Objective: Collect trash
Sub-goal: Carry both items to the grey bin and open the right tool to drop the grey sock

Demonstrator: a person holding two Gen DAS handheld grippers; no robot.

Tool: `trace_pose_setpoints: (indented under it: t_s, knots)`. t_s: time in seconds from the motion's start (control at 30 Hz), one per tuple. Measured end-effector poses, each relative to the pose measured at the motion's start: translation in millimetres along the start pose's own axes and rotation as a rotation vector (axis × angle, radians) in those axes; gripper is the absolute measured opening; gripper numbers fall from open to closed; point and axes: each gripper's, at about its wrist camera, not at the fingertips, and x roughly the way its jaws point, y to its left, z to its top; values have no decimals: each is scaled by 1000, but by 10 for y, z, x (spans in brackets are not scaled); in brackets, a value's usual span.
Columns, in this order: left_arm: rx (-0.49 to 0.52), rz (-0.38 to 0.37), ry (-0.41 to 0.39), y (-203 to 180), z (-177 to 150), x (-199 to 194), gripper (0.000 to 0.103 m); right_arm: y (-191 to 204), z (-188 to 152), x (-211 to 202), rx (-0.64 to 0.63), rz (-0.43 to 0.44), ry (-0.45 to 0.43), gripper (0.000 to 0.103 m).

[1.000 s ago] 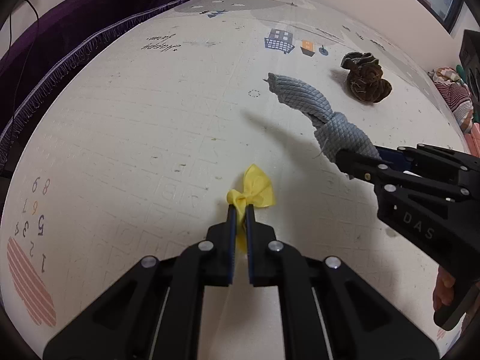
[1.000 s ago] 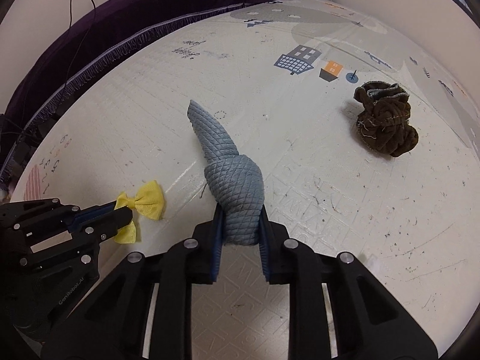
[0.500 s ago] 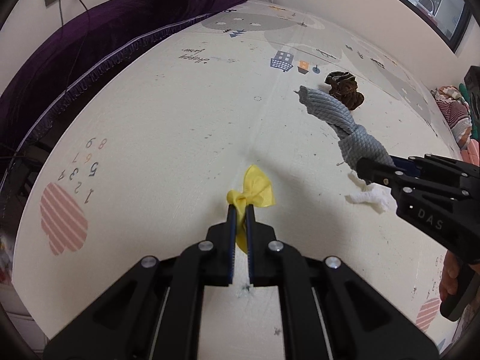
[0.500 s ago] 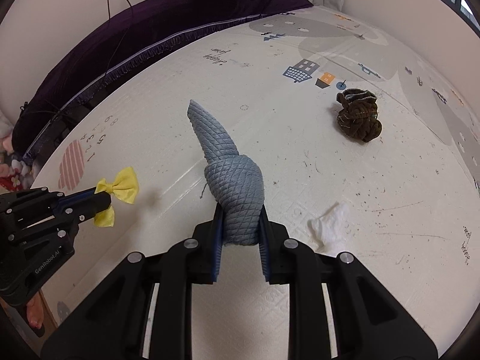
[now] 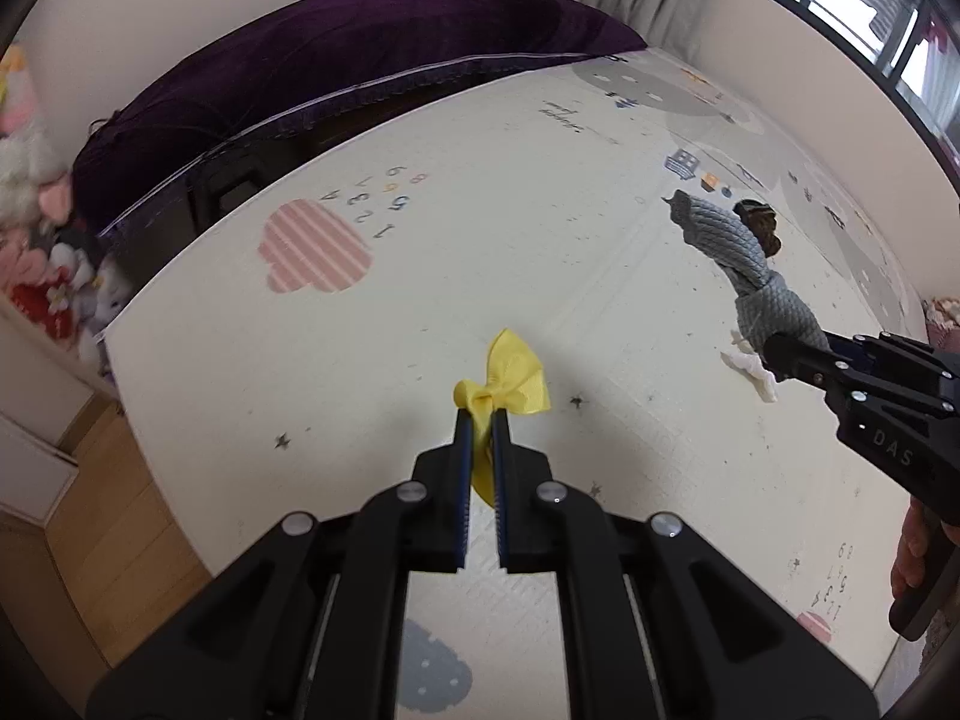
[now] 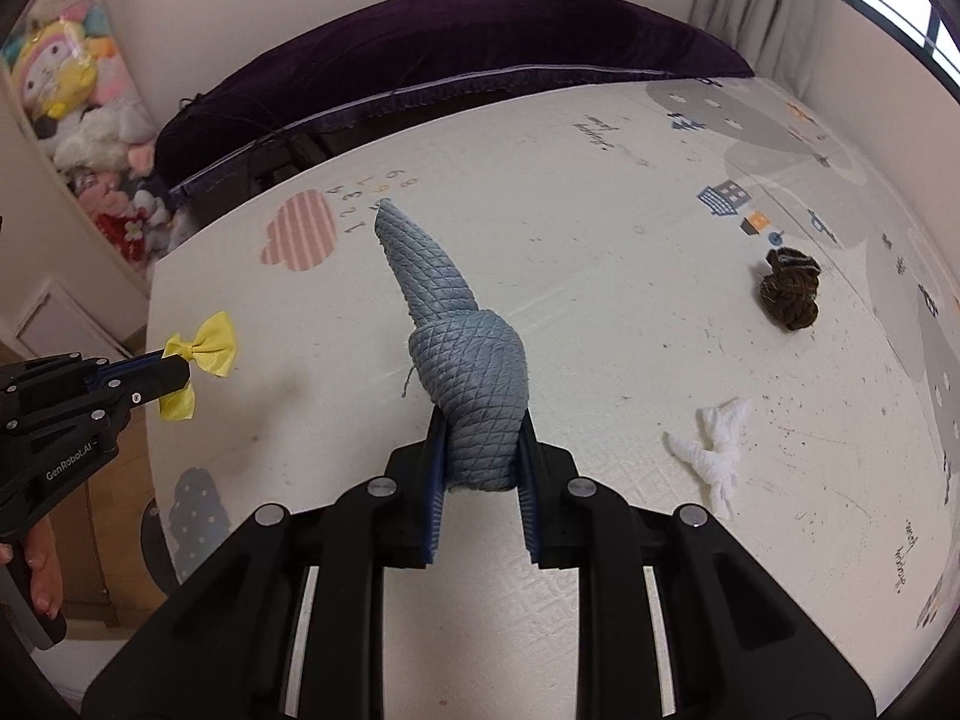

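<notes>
**Both pieces lifted, two more left on the mat**

So the big change over the last second: both tongs have been raised well clear of the mat [image 6: 600, 240], with a lot more of the room brought into view than before. The left tongs [image 5: 480, 420] are clamped on the yellow bow [image 5: 510, 378], which sticks out past the tips. The right tongs [image 6: 480, 432] are clamped on the grey knot [image 6: 462, 372], its tail pointing away from the tips.

Nothing has been dropped in the lift, so both grips look solid.

Left behind on the mat: a white wad [image 6: 714, 444], just right of the right tongs, and a brown knot [image 6: 789, 291], further out beyond it. No bin can be seen in either view, so a carry is probably needed next, then a second trip for those two.
</notes>
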Motion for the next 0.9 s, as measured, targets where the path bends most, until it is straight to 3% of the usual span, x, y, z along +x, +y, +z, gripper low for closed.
trace_pose_setpoints:
  t_s: [0.27, 0.5, 0.73, 0.9]
  knots:
    - [-177, 96, -43, 823, -420, -873, 7, 1062, 87, -446, -168, 116, -11, 20]
    - [-302, 218, -69, 1699, -1097, -1530, 7, 2336, -20, -569, -301, 224, -13, 20]
    - [-475, 358, -36, 2503, -2054, -1892, 7, 3720, -430, -430, -506, 357, 54, 20]
    - [-629, 388, -23, 2795, -2657, -1966, 7, 4514, -896, -223, -663, 435, 114, 20]
